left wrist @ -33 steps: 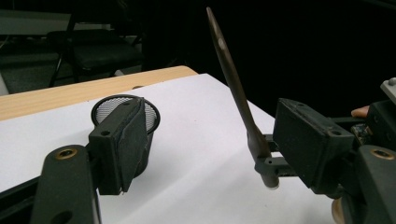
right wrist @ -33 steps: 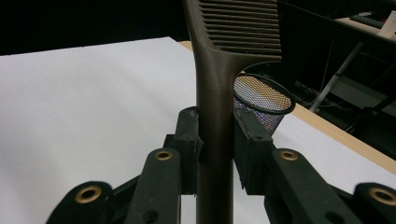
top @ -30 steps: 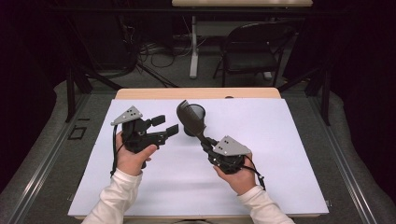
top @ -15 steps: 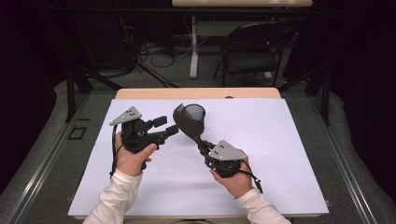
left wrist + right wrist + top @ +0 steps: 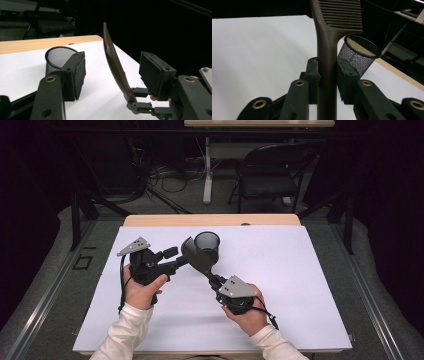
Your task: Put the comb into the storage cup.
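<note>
A dark brown slotted spatula [image 5: 196, 258] is held up off the table, its handle [image 5: 327, 62] clamped between the jaws of my right gripper [image 5: 216, 281], which is shut on it. Its blade [image 5: 113, 62] stands edge-on between the open jaws of my left gripper [image 5: 176, 258] and touches neither pad. A black mesh cup [image 5: 207, 245] stands upright on the white table sheet [image 5: 300, 285], just behind the blade. The cup [image 5: 56, 58] shows beyond my left gripper's left jaw, and to the right of the handle the cup [image 5: 359, 55] appears again.
The white sheet covers a wooden table whose far edge [image 5: 210, 220] shows bare. A black folding chair [image 5: 270, 175] and cables lie on the floor beyond. Open sheet spreads to the right and toward the front.
My right gripper has drawn back and left, swinging the spatula blade off the mesh cup and in between the left gripper's jaws. The left gripper has barely moved.
</note>
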Demonstrator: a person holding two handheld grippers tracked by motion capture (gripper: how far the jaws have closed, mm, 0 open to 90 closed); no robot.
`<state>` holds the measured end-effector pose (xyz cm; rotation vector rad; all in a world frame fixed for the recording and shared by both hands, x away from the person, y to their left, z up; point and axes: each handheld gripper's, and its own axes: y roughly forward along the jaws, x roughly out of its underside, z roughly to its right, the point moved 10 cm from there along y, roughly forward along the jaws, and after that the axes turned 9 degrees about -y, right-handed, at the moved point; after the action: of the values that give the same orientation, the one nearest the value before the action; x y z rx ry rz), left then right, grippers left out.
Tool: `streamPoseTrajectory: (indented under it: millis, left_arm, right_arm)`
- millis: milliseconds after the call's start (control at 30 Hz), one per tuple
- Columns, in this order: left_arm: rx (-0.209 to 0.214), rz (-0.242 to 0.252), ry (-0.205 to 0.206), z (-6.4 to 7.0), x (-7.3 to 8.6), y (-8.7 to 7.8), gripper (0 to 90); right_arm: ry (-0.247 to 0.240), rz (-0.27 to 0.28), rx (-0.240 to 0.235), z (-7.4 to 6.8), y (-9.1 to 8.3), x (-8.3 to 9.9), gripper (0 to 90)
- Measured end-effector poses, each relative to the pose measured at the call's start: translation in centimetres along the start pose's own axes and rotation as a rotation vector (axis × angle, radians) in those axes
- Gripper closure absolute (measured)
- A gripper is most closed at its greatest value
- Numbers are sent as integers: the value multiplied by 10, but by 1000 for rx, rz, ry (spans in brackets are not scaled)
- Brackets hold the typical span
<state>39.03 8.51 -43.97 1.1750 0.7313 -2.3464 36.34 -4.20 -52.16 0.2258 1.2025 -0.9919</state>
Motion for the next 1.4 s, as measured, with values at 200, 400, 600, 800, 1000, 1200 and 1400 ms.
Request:
streamPoseTrajectory:
  millis: [200, 400, 600, 800, 1000, 1200, 1400]
  left_arm:
    - [5, 4, -25, -3, 1, 0, 414]
    - [5, -10, -48, -4, 3, 1, 476]
    - [7, -19, -61, -5, 4, 2, 522]
    - [0, -31, -66, -6, 7, 3, 573]
    - [4, -15, -85, -8, 5, 1, 604]
    - [8, -14, -109, -9, 5, 0, 626]
    - [1, -25, -119, -12, 7, 1, 645]
  right_arm:
    - [-2, -2, -4, -3, 1, 1, 732]
    - [-4, -1, -9, -5, 1, 1, 732]
    - [-14, -1, -12, -8, 2, 1, 732]
    - [-22, 2, -18, -11, 2, 0, 732]
    - [-27, 3, -23, -15, 3, 0, 732]
    - [-33, 0, -30, -18, 4, 1, 732]
    - [-38, 2, -34, -20, 4, 0, 732]
